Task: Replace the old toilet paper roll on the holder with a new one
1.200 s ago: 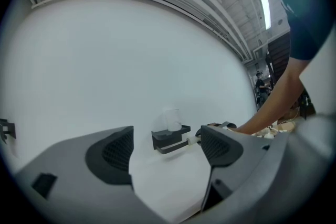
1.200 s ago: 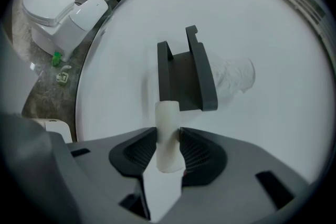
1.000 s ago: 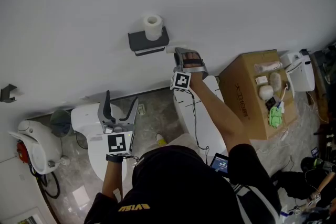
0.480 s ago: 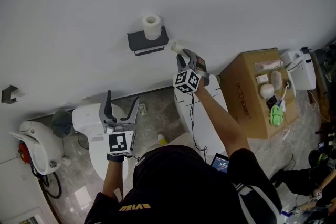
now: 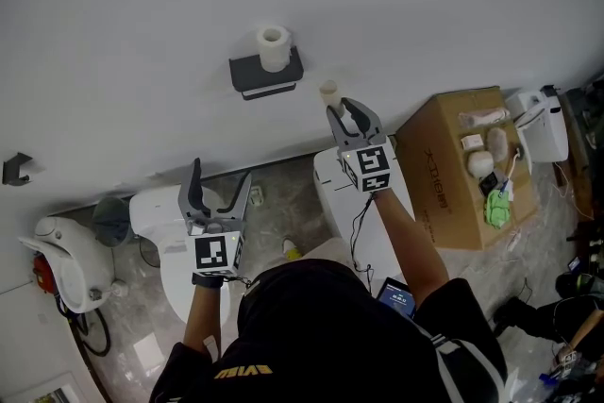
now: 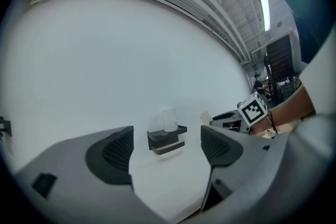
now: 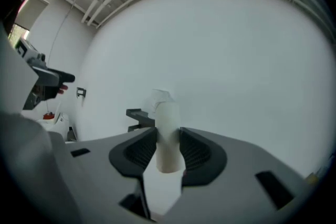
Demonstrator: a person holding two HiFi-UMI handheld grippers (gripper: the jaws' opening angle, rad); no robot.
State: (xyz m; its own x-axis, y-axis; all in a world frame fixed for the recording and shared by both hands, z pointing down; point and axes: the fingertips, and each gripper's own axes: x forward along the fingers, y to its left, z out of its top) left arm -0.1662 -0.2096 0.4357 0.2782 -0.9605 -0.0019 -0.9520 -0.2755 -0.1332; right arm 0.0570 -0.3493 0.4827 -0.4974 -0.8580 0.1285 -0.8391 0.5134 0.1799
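- Change from a second ago: right gripper (image 5: 342, 111) now sits further right along the wall (image 5: 142, 5) and clear of the holder (image 5: 267, 75); it has rolled, so its marker cube (image 5: 371, 167) faces the head camera squarely; the tube (image 5: 328, 92), which half a second ago pointed left toward the holder, now shows its round end; left gripper (image 5: 220, 176) has not shifted
- Right gripper: jaws drawn narrow and clamped on the pale tube, one ribbed jaw against each side; in the right gripper view the tube stands upright between them and juts above their tips
- Left gripper: jaws wide apart with nothing between them; it is held above the white toilet (image 5: 156, 217) and points at the wall, and the left gripper view frames the holder in the gap between its jaws
- Task's things: the dark holder is fixed to the wall, and a full toilet paper roll (image 5: 274, 48) stands on end on its top shelf; the held tube lies to the right of the holder, near it but apart, touching neither holder nor roll; in the right gripper view the holder shows just left of and behind the tube
- Surroundings: a cardboard box (image 5: 444, 170) stands to the right of the right arm
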